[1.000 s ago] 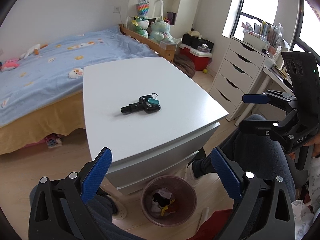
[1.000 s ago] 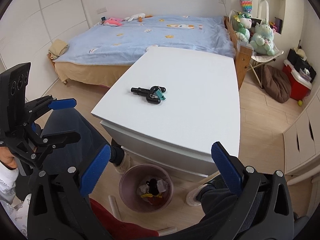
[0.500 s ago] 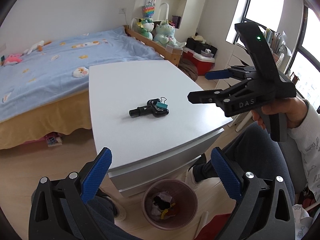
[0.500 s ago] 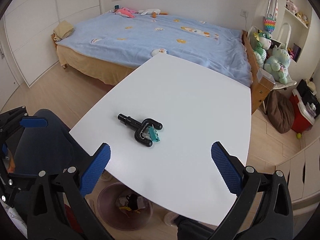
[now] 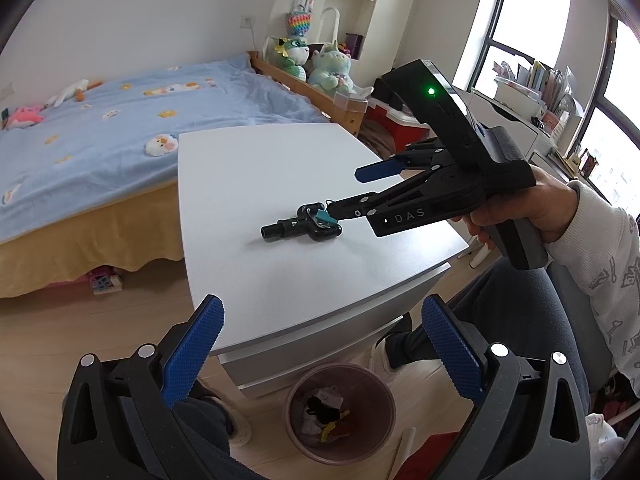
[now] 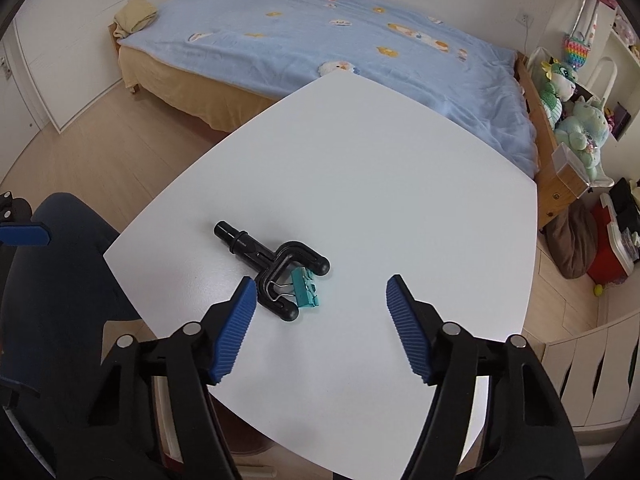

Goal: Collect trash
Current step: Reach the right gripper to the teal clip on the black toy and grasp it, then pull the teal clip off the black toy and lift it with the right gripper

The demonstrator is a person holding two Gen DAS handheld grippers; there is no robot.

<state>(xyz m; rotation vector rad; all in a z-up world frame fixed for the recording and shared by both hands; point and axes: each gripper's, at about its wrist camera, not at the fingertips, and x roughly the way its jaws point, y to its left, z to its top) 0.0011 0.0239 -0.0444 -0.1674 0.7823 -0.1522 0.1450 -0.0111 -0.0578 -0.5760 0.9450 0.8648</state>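
Note:
A black Y-shaped plastic fork piece [image 6: 272,264] lies on the white table [image 6: 380,184], with a teal binder clip [image 6: 306,290] against its prongs. Both show in the left wrist view: the fork piece [image 5: 300,227] and the clip [image 5: 322,217]. My right gripper [image 6: 320,312] is open just above the table, its left fingertip close to the fork piece and clip; it shows in the left wrist view [image 5: 348,192]. My left gripper [image 5: 320,344] is open and empty, off the table's near edge above a pink trash bin [image 5: 340,416] holding scraps.
A bed with a blue blanket [image 6: 340,32] stands beyond the table. Plush toys [image 5: 312,64], a red box [image 6: 612,240] and white drawers [image 6: 592,368] are to the right. The person's legs [image 5: 500,312] sit by the table's edge.
My right gripper has swung in from the right over the table and come down close to the fork piece and clip. My left gripper has barely moved.

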